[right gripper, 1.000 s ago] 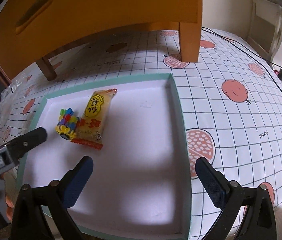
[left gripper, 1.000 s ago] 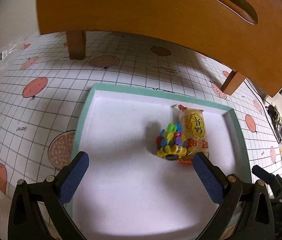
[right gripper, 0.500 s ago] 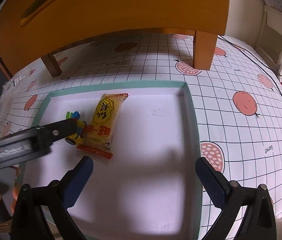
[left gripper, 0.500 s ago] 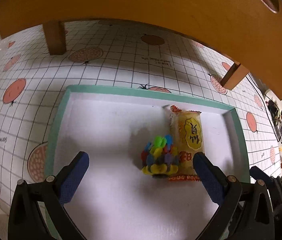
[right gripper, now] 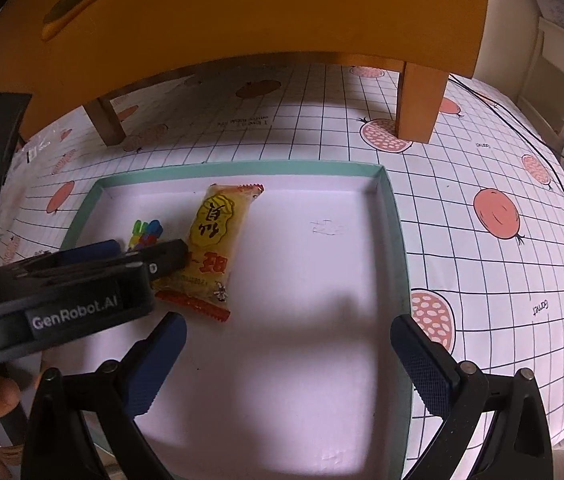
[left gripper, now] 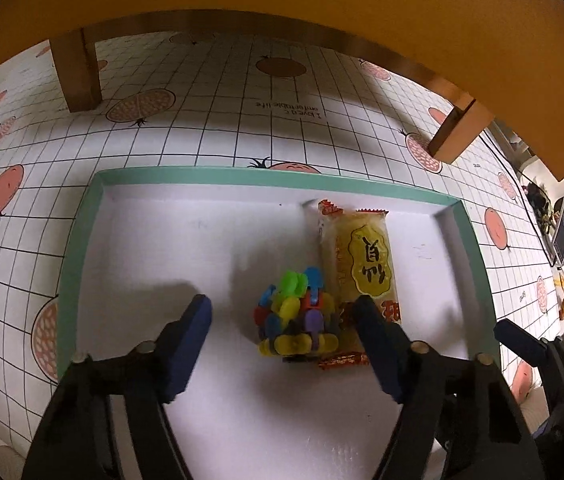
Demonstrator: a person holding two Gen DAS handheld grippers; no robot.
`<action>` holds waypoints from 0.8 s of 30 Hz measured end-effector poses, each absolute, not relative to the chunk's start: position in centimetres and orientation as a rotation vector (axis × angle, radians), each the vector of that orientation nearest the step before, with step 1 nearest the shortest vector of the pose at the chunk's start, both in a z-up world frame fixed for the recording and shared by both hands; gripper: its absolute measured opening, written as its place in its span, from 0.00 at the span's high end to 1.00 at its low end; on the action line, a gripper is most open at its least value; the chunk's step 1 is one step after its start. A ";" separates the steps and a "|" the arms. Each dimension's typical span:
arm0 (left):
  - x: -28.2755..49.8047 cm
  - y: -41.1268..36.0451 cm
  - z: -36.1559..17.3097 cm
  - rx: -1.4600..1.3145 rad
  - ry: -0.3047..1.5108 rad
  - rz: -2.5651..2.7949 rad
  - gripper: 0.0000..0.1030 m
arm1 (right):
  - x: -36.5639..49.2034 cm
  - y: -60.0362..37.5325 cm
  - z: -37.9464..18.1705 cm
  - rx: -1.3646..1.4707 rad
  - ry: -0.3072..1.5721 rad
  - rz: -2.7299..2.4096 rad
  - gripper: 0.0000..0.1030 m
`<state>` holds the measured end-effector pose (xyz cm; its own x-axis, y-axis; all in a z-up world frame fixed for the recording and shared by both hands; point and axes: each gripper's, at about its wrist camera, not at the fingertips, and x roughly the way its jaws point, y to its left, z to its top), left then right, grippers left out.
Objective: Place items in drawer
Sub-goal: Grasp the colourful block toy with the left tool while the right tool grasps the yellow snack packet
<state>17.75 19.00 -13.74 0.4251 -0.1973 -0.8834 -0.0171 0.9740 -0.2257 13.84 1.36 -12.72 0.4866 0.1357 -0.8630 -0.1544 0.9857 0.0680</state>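
Multicoloured toy block cluster [left gripper: 296, 314] inside white tray with teal rim [left gripper: 217, 174], touching yellow snack packet [left gripper: 358, 264] on its right side. Left gripper [left gripper: 284, 314] fingers [left gripper: 191, 334] spread open, straddling toy, not yet clamped. Right gripper [right gripper: 288, 350] open over bare tray floor, holding nothing. Tray on fruit-print gridded bench [right gripper: 482, 168], orange wooden stool [right gripper: 241, 12] beyond.

A white tablecloth [left gripper: 217, 128] with a dark grid and round orange fruit prints covers the surface. A wooden stand [right gripper: 282, 12] in orange-brown spans above it, its legs [right gripper: 420, 100] planted on the cloth. A black cable [right gripper: 530, 136] trails across the far right side. White furniture [right gripper: 558, 60] stands beyond the edge.
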 end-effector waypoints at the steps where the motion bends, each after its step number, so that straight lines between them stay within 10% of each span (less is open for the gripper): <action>1: 17.8 19.0 -13.7 -0.212 1.125 -0.113 0.33 | 13.9 1.3 -12.7 -0.023 1.050 0.172 0.00; 24: 15.9 22.9 -14.0 -0.270 1.139 0.003 0.40 | 16.3 2.0 -12.3 0.027 1.064 0.174 0.00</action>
<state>15.92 22.90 -14.02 0.4218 -0.1345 -0.8967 -0.1399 0.9674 -0.2109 16.31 1.97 -12.28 0.4728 0.1554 -0.8673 -0.1291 0.9859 0.1063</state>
